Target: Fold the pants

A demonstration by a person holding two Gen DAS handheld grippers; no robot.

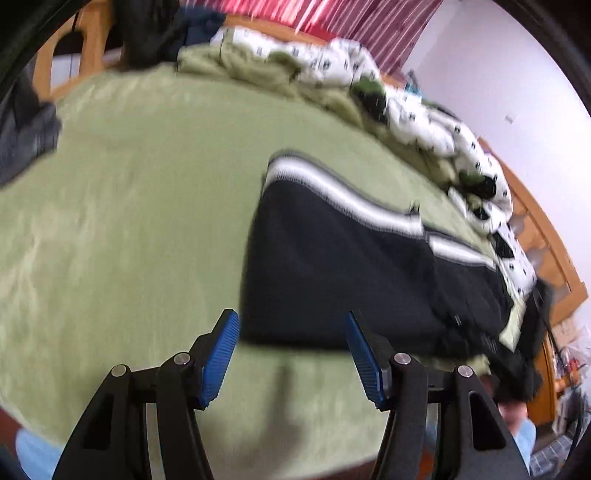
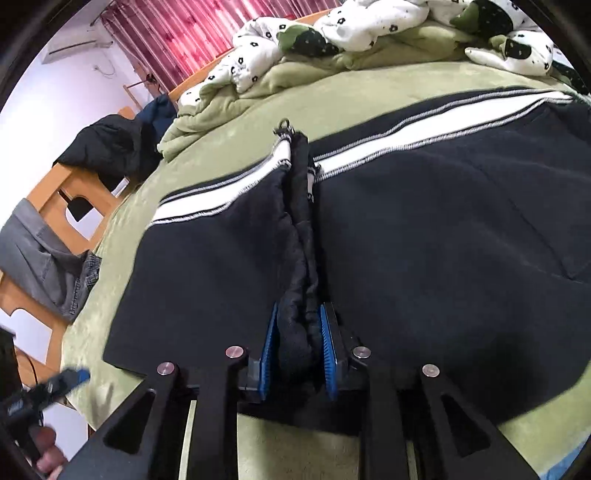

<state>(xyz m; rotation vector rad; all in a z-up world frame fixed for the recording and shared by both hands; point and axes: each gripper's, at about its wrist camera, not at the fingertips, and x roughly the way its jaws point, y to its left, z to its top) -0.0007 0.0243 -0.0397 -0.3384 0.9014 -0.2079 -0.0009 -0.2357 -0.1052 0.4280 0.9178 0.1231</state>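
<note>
Black pants (image 2: 424,229) with a white side stripe (image 2: 406,129) lie spread on the green bed cover (image 2: 229,110). My right gripper (image 2: 299,308) is shut on a raised ridge of black fabric at the near edge of the pants, blue pads pressing on both sides. In the left wrist view, which is motion-blurred, the pants (image 1: 351,266) lie to the right. There my left gripper (image 1: 291,315) hangs open over the cover by the pants' near left corner, with nothing between its pads. The left gripper (image 2: 70,378) also shows at the lower left of the right wrist view.
A white flowered quilt (image 2: 332,29) is bunched along the bed's far side. Grey jeans (image 2: 48,266) and a dark jacket (image 2: 110,144) hang on the wooden bed frame (image 2: 62,192) at the left. A red curtain (image 2: 177,37) hangs behind.
</note>
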